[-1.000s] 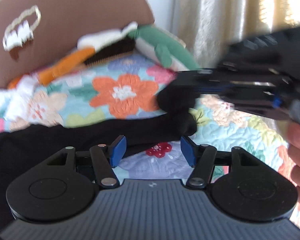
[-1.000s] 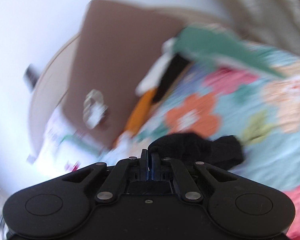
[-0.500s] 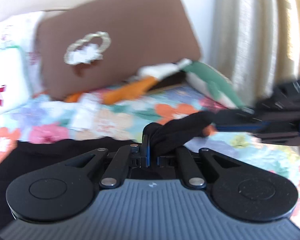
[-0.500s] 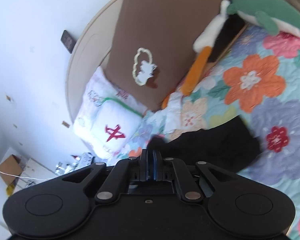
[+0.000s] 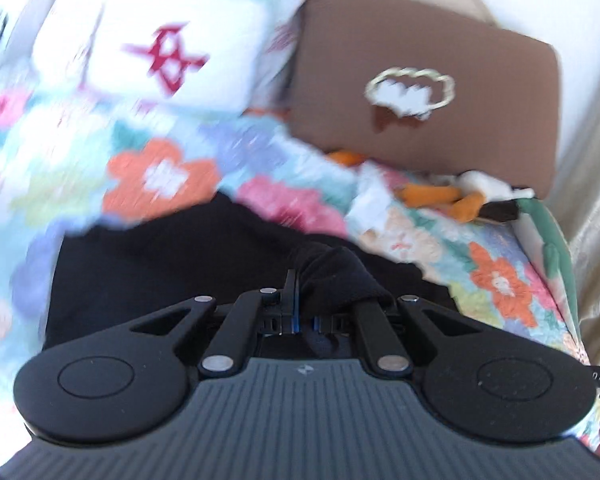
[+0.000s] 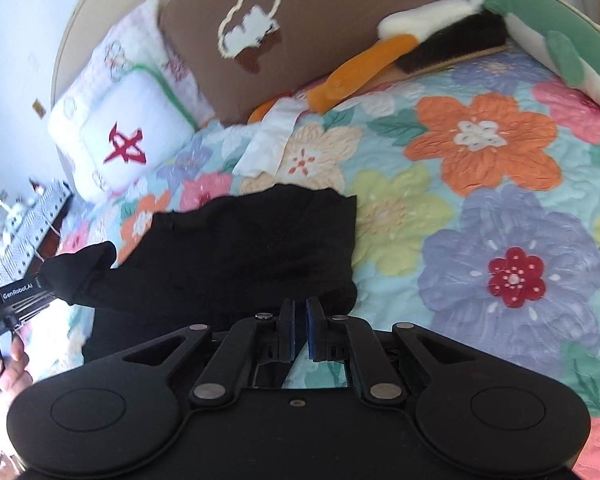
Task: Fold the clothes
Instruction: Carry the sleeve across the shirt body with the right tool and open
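A black garment (image 6: 240, 248) lies folded over on the floral quilt (image 6: 480, 152); it also shows in the left wrist view (image 5: 172, 256). My left gripper (image 5: 298, 300) is shut on a bunched end of the black garment (image 5: 336, 276) and holds it above the rest of the cloth. From the right wrist view the left gripper (image 6: 40, 284) shows at the left edge with that black end (image 6: 84, 272) sticking out. My right gripper (image 6: 299, 312) has its pads nearly together with a thin gap, at the garment's near right edge; no cloth shows between them.
A brown cushion (image 6: 320, 32) with a cloud patch, a white pillow (image 6: 120, 140) with a red mark and plush toys (image 6: 440, 48) lie along the headboard. A white cloth (image 6: 272, 140) lies behind the garment. A curtain (image 5: 596, 200) hangs at the bed's side.
Both grippers have carried the black end leftward across the bed. The right gripper's pads have parted slightly and no longer hold cloth. The left gripper shut on the end half a second ago and still holds it.
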A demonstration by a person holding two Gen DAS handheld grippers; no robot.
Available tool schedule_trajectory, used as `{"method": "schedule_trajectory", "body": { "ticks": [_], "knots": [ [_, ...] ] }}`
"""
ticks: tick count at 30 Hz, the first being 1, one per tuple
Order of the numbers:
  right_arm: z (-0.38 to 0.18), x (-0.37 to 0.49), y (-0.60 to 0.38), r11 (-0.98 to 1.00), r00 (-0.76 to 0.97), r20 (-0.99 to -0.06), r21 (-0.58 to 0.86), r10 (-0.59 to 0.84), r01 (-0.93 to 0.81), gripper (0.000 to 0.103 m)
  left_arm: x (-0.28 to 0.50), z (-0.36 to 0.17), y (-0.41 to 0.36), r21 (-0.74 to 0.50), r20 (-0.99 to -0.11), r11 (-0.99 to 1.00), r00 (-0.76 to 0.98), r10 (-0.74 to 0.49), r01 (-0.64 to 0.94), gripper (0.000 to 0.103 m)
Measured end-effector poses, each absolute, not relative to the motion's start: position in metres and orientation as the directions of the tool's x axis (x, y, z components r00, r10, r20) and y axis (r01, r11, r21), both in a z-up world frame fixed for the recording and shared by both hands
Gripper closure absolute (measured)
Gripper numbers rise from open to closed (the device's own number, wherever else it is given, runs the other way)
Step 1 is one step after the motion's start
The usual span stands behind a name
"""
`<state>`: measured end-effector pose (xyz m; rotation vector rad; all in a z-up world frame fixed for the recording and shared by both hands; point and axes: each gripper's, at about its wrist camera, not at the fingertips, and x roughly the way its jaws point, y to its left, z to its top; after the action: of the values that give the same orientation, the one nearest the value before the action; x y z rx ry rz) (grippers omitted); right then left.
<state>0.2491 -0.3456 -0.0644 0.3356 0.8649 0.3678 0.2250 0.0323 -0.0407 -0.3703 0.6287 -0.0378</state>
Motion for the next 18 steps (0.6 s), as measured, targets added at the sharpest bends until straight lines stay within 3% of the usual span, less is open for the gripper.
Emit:
{"method": "schedule_trajectory", "body": {
  "ticks": [3,8,12,15,18],
  "knots": [
    [-0.068,0.251,-0.329,0.914,0.611,-0.684,0.35,0.399,-0.205,0.09,0.224,-0.049,0.043,-0.334,-0.541,0.941,0.829,-0.142,-0.058,0.098],
    [-0.079,0.255,-0.315,0.942,0.622,-0.708,0.261,0.335,-0.211,0.072,0.221,-0.042,0.05,-0.3,-0.448,0.951,0.868,-0.215,0.08,0.096],
    [-0.09,0.253,-0.305,0.947,0.597,-0.736,0.226,0.32,-0.229,0.072,0.223,-0.072,0.06,-0.288,-0.552,0.958,0.817,-0.164,-0.002,0.07],
    [-0.091,0.25,-0.296,0.941,0.596,-0.732,0.211,0.331,-0.265,0.072,0.232,-0.105,0.078,-0.326,-0.698,0.93,0.707,-0.115,-0.17,0.072],
    [-0.083,0.248,-0.277,0.925,0.609,-0.705,0.194,0.363,-0.327,0.072,0.23,-0.115,0.093,-0.414,-0.713,0.875,0.687,-0.14,-0.252,0.072]
  ]
}}
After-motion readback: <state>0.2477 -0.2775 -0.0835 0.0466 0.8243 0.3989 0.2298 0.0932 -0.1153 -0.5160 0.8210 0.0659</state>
